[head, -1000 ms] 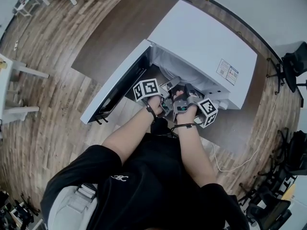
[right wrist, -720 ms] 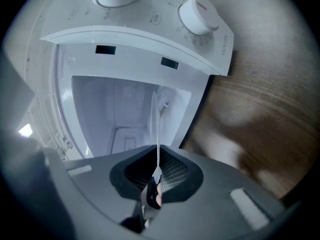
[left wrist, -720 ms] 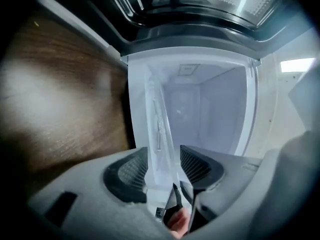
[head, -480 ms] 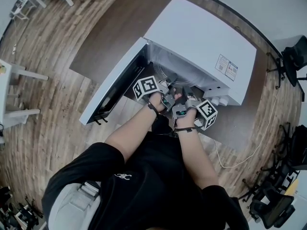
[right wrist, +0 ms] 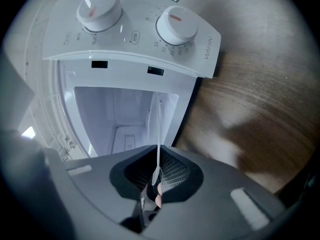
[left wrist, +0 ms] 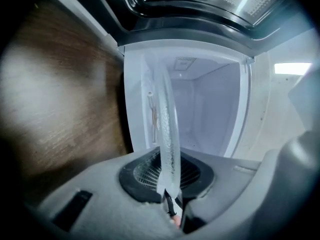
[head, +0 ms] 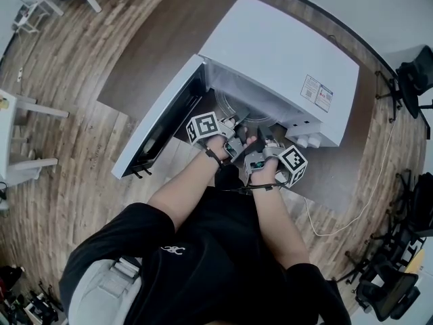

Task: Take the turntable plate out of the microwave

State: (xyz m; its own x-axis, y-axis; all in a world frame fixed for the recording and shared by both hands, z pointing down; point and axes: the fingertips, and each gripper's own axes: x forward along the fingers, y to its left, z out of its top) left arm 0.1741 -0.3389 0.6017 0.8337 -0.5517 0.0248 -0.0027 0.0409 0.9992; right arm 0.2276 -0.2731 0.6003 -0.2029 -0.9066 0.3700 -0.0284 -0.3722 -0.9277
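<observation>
The white microwave (head: pixel 277 53) stands on a wooden table with its door (head: pixel 159 124) swung open to the left. The glass turntable plate (head: pixel 245 116) shows in the cavity mouth. In the left gripper view the plate (left wrist: pixel 165 129) stands edge-on between the jaws. My left gripper (left wrist: pixel 170 196) (head: pixel 232 128) is closing, and its pads press on the plate's rim. My right gripper (right wrist: pixel 156 181) (head: pixel 259 139) is shut on the thin rim of the plate (right wrist: pixel 159 134) from the other side. Both grippers sit at the cavity opening, side by side.
Two control knobs (right wrist: pixel 100 9) (right wrist: pixel 175 26) sit on the microwave's front panel beside the cavity (right wrist: pixel 120 119). The brown tabletop (head: pixel 155 53) spreads to the left and behind. A white cable (head: pixel 318 230) trails off the table's right side. Office chairs (head: pixel 413 87) stand at the right.
The left jaws have gone from wide open to closed on the plate's rim. Both hands have drawn slightly back from the cavity, and more of the plate shows at the opening.
</observation>
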